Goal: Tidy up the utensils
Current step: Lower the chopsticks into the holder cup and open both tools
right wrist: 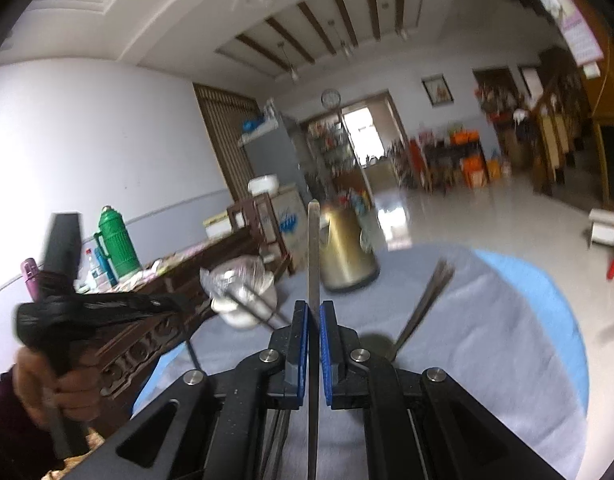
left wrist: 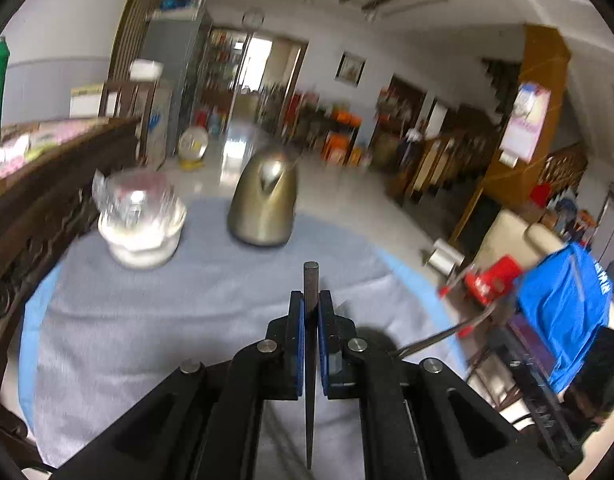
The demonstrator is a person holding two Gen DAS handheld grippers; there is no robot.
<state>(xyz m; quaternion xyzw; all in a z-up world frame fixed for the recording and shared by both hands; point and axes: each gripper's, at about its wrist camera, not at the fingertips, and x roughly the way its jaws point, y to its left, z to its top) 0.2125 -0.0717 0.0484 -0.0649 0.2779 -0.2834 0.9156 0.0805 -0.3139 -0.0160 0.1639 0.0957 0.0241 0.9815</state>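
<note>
Two slim dark utensils are in hand at this moment, one per claw. The left gripper [left wrist: 311,304] is clenched on a thin dark stick [left wrist: 311,280], probably a chopstick, whose blunt end pokes out past the blue pads toward the brass-coloured kettle [left wrist: 265,204]. The right gripper [right wrist: 314,316] is likewise clamped on a grey stick [right wrist: 314,248] that points up in front of the kettle. Both claws hang above the grey cloth [left wrist: 167,312], short of the kettle, the left angled down at it, the right nearer level. In the right wrist view a hand [right wrist: 63,392] grips the left tool's black handle, left of the kettle. More metal utensils [right wrist: 423,304] appear to lie on the cloth to the right of the kettle. No holder is clearly visible, so sorting looks barely begun: both sticks must yet be placed, and the rest gathered.
</note>
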